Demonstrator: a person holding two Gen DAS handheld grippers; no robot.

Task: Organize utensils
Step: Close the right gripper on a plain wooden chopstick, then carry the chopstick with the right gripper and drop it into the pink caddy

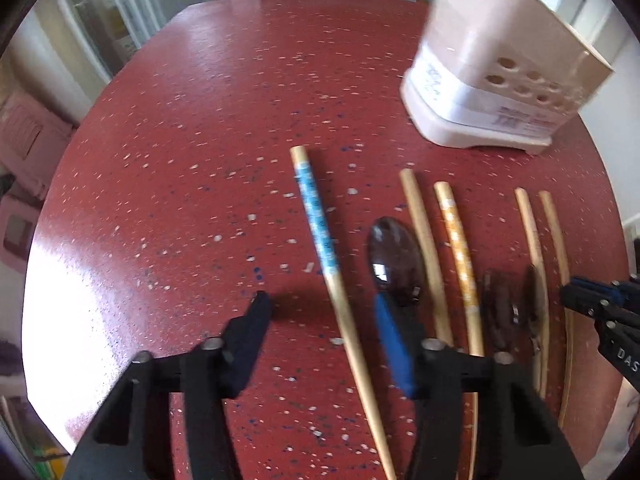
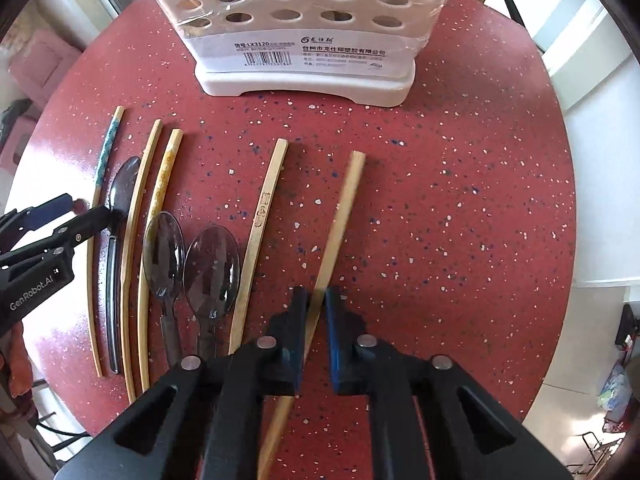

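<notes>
While nearly every utensil lay on the red table (image 2: pixel 460 200), the right gripper (image 2: pixel 316 304) pinched one plain chopstick (image 2: pixel 340 224). The left gripper (image 1: pixel 320 312) stood half open over the blue chopstick (image 1: pixel 320 224). The holder (image 2: pixel 304 56) showed nothing inside.

The round red counter with small white and blue specks (image 1: pixel 180 128) shines where bright light lands on its left side. Past its far edge stand tall glass doors with pale frames (image 1: pixel 132 12). Low pink plastic stools (image 1: pixel 24 136) sit on the floor at the left. In the right wrist view, a white wall (image 2: pixel 600 184) stands by a bright window (image 2: pixel 576 12).
</notes>
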